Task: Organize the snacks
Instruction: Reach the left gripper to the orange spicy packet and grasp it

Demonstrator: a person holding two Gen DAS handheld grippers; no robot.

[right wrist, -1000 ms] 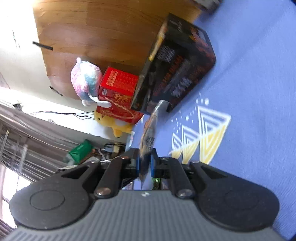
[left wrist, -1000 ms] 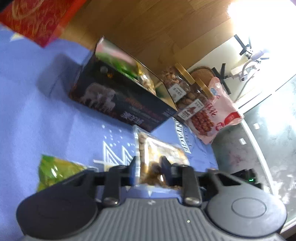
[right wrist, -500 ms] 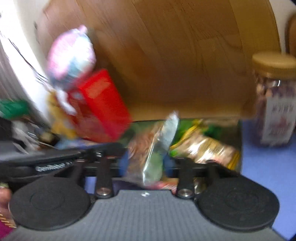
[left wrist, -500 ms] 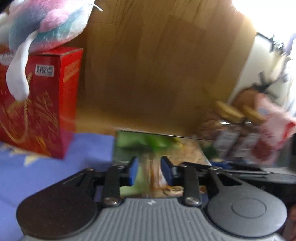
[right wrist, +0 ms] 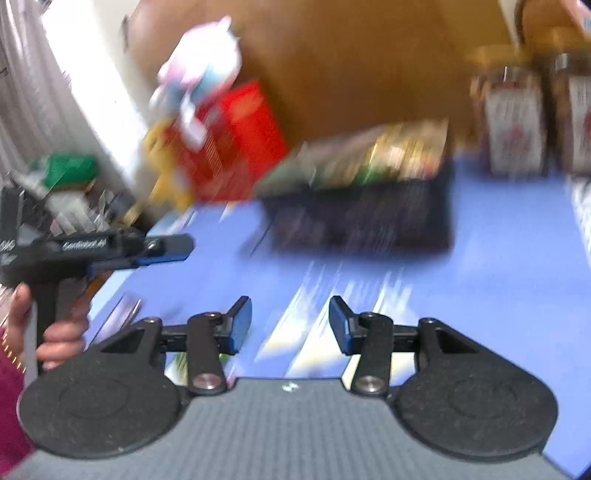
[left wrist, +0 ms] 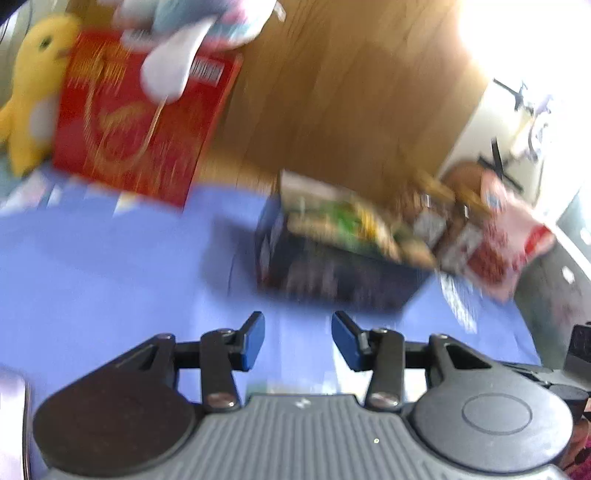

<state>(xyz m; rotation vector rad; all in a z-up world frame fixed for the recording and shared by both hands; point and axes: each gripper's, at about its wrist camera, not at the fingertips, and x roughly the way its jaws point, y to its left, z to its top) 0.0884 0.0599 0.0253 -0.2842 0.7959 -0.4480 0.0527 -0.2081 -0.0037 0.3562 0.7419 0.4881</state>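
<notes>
A dark open box (left wrist: 332,273) stands on the blue cloth (left wrist: 110,266), with several snack packets (left wrist: 347,221) lying in its top. It also shows in the right wrist view (right wrist: 362,218), with packets (right wrist: 388,155) inside. My left gripper (left wrist: 298,338) is open and empty, held back from the box over the cloth. My right gripper (right wrist: 290,325) is open and empty, also short of the box. The left gripper (right wrist: 162,251) shows from the side in the right wrist view. Both views are blurred.
A red box (left wrist: 136,122) with a plush toy (left wrist: 192,33) on it stands at the back left, beside a yellow plush (left wrist: 29,92). Two nut jars (right wrist: 513,125) and a pink snack bag (left wrist: 506,243) stand right of the dark box. A wooden panel (left wrist: 351,92) rises behind.
Both grippers let go of their snack packets, which now lie in the dark box. Both have opened wide and pulled back from the box.
</notes>
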